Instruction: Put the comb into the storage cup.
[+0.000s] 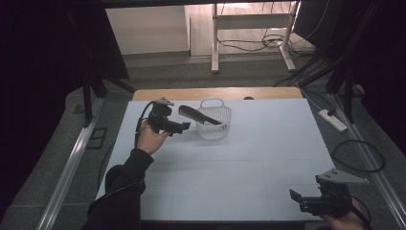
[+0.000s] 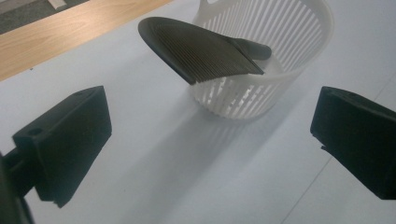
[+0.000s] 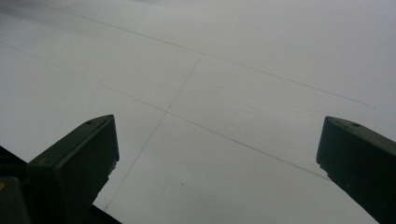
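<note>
Left hand-held gripper (image 1: 184, 126) spread wide, empty, near black comb (image 2: 201, 53) propped in white basket (image 2: 299, 46), no readable writing

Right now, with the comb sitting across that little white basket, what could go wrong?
The comb lies propped on the basket rim, its toothed end sticking out past the wall, so a nudge might tip it onto the table. The left gripper is open and close beside the basket; the light basket could slide or topple if bumped. The right gripper sits near the table's edge.
</note>
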